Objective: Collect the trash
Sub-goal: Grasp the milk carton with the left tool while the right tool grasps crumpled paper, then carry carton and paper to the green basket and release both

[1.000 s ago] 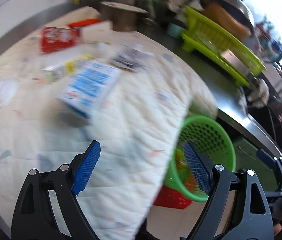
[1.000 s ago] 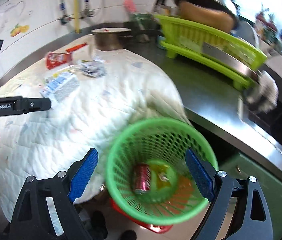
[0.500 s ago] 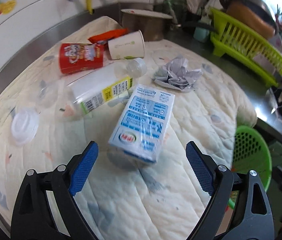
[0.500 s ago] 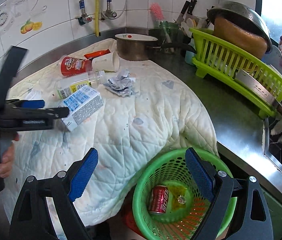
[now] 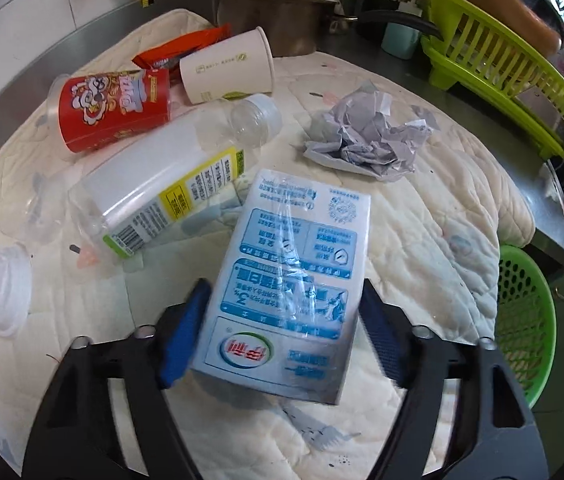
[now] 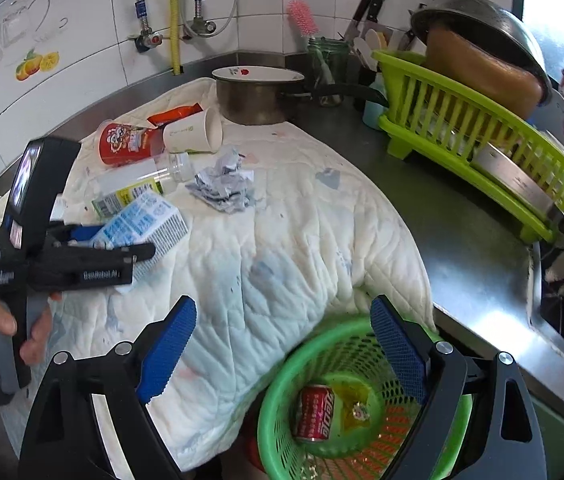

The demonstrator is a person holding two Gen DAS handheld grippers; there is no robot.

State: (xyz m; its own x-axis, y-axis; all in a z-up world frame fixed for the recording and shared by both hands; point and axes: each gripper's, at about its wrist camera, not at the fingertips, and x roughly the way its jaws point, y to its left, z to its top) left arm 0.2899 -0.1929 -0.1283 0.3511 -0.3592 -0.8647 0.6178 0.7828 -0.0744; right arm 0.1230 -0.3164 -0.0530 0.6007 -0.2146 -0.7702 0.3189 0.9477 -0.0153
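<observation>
Left gripper (image 5: pixel 282 332) has its blue pads either side of the milk carton (image 5: pixel 290 284) lying on the quilt (image 5: pixel 422 240) — can't tell if they're pinching yet — plastic bottle (image 5: pixel 162 188) just beside the carton, crumpled paper (image 5: pixel 366 140) beyond it, right gripper (image 6: pixel 282 348) spread wide over the green basket (image 6: pixel 458 420).

White tiled walls (image 6: pixel 282 4) with fruit stickers (image 6: pixel 38 65) meet a steel counter (image 6: pixel 454 232) under a white quilted cloth (image 6: pixel 302 240); a green dish rack (image 6: pixel 482 148) sits near a bright window (image 6: pixel 554 8)
</observation>
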